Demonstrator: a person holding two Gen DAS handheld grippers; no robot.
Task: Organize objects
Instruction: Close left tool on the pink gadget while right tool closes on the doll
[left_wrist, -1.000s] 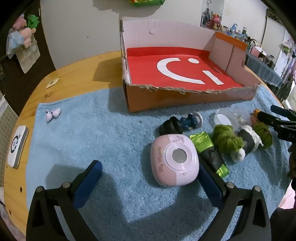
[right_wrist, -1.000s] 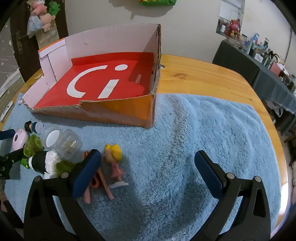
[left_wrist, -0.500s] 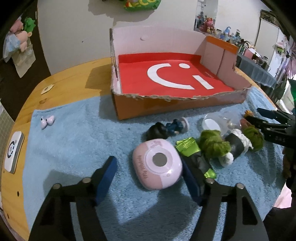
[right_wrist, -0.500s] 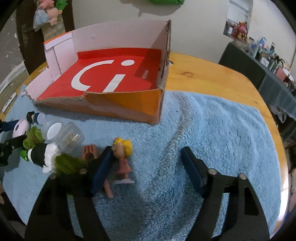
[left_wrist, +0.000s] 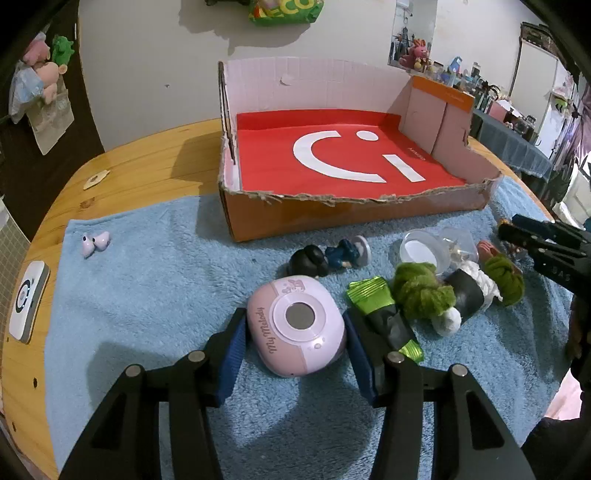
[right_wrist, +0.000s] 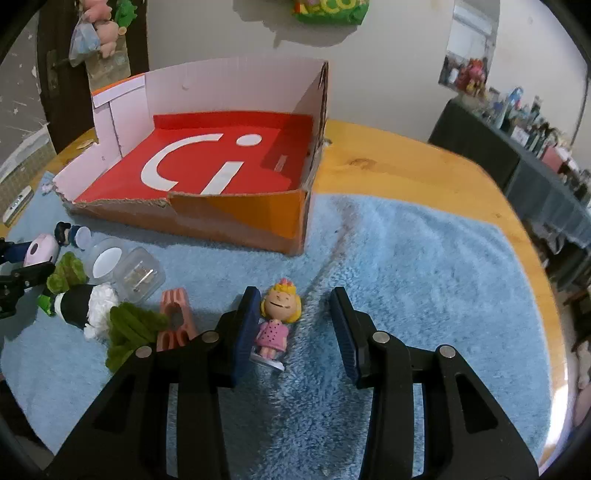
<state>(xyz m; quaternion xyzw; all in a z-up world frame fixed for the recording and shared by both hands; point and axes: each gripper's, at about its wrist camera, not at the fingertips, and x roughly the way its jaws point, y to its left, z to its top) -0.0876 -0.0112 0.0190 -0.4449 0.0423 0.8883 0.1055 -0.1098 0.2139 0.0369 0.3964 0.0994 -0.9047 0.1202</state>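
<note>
A pink "My Melody" case (left_wrist: 295, 325) lies on the blue towel (left_wrist: 147, 295). My left gripper (left_wrist: 295, 350) has closed around it, a pad touching each side. A blonde girl figurine in a pink dress (right_wrist: 275, 321) lies between the pads of my right gripper (right_wrist: 295, 328), against the left pad; the right pad stands apart from it. An open cardboard box with a red floor (left_wrist: 343, 166) stands behind; it also shows in the right wrist view (right_wrist: 207, 170).
Between the grippers lie a dark-haired figurine (left_wrist: 328, 256), clear plastic capsules (left_wrist: 439, 247), green yarn bundles (left_wrist: 421, 291), a black-and-white toy (left_wrist: 469, 291), a green wrapper (left_wrist: 384, 314) and a salmon clip (right_wrist: 175, 317). Pink earbuds (left_wrist: 95, 242) and a white device (left_wrist: 29, 301) lie at the left.
Both grippers have narrowed and moved forward. The left pads now touch the pink case. The right gripper has shifted so the girl figurine lies between its pads.
</note>
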